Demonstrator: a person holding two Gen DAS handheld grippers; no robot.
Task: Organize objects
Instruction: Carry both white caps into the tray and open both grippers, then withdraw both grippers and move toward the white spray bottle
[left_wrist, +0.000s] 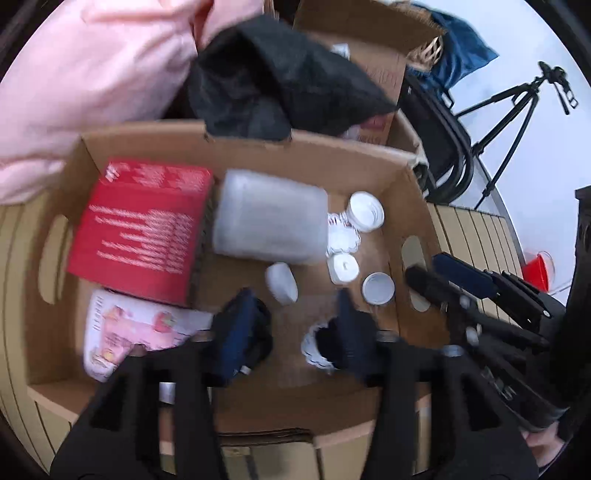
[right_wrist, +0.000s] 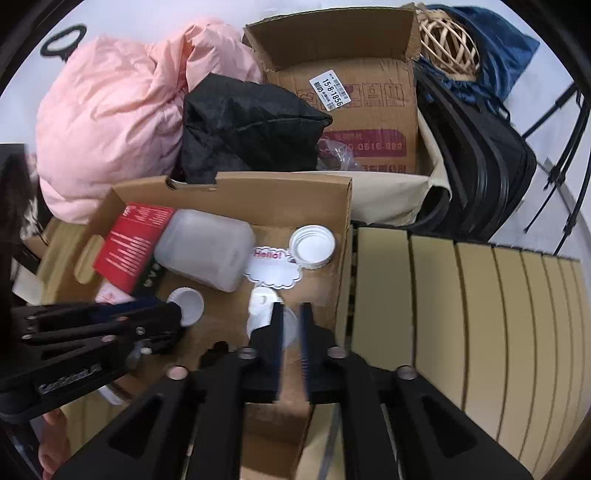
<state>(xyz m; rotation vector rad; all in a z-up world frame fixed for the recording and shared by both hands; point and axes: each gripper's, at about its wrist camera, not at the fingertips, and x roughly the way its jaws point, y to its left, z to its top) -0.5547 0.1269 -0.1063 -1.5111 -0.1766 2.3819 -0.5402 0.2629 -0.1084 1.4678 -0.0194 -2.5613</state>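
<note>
An open cardboard box (left_wrist: 258, 146) (right_wrist: 258, 192) holds a red box (left_wrist: 142, 229) (right_wrist: 133, 243), a translucent plastic jar (left_wrist: 271, 216) (right_wrist: 207, 251) on its side, white lids (left_wrist: 365, 211) (right_wrist: 312, 244), a "Hello!" sticker (right_wrist: 273, 267) and small white bottles (left_wrist: 282, 282) (right_wrist: 260, 299). My left gripper (left_wrist: 295, 332) is open over the box floor, above a scalloped white sticker (left_wrist: 314, 349). My right gripper (right_wrist: 291, 332) has its fingers nearly together around a small clear lid (right_wrist: 290, 325) (left_wrist: 378, 288) at the box's right wall.
A pink quilt (right_wrist: 110, 122) and a black cloth (right_wrist: 247, 125) lie behind the box. A taller cardboard box (right_wrist: 354, 92), a wicker ball (right_wrist: 447, 44), a blue bag (right_wrist: 502, 48) and a black chair (right_wrist: 480, 166) stand further back. The box sits on a tan slatted surface (right_wrist: 480, 314).
</note>
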